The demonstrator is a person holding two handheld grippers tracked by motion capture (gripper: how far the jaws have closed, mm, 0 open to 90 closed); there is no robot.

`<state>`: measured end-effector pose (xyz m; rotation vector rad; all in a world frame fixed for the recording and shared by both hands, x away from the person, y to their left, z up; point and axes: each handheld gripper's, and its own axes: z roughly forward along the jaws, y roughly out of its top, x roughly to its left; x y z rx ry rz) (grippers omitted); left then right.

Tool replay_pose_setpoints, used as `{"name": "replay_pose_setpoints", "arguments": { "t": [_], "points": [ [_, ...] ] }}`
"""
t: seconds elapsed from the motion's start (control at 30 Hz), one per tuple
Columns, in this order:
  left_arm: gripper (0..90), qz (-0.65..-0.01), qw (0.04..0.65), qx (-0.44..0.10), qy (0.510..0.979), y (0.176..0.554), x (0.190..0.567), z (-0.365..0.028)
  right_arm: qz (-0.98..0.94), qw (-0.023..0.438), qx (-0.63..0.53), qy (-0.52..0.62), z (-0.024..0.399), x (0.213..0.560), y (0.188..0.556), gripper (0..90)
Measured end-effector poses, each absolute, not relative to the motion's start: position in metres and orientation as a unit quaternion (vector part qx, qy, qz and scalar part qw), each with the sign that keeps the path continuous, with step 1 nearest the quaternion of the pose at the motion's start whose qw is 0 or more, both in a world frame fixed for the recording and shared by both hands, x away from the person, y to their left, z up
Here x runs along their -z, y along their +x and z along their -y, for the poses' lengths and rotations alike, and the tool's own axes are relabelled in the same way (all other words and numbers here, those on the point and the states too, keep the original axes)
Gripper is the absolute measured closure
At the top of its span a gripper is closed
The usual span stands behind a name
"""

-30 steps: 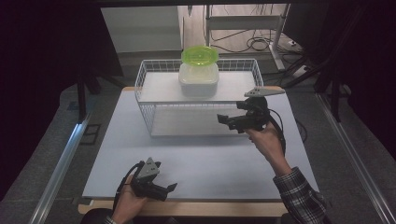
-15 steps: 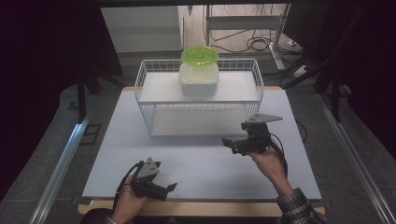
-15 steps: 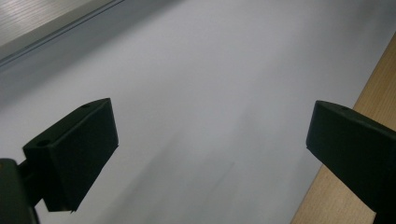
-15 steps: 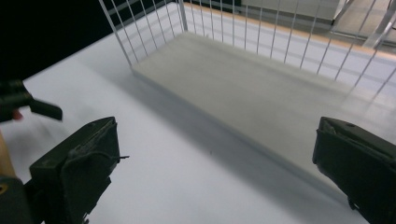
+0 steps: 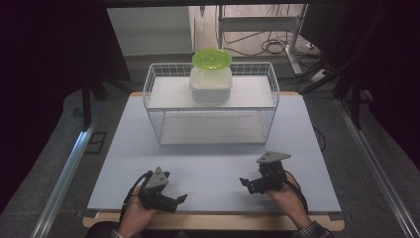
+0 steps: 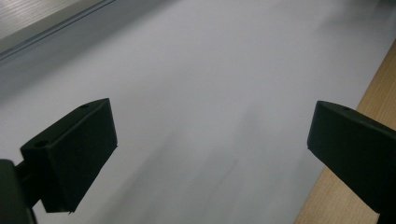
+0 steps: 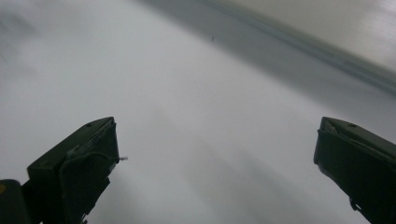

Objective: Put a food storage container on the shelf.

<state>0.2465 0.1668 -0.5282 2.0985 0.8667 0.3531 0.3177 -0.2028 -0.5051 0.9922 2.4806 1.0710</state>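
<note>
Your right gripper (image 5: 255,184) and left gripper (image 5: 171,201) both rest near the table's front edge, jaws spread and empty. The lidded white container (image 5: 211,82) sits in the wire basket (image 5: 153,106), straight ahead, probably slightly nearer your right.

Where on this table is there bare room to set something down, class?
The white mat lies bare between the wire basket and the left hand-held gripper and right hand-held gripper. Strips beside the basket are free too. Inside it, the green-lidded container crowds the back middle.
</note>
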Motion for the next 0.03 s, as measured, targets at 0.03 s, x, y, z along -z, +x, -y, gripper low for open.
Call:
{"name": "replay_pose_setpoints", "arguments": {
  "t": [0.03],
  "points": [
    [1.2, -0.344, 0.409, -0.140, 0.833, 0.2469, 0.5284, -0.1668, -0.858, 0.131, -0.362, 0.340, 0.2016, 0.5066, 0.3180, 0.0]
  ]
}}
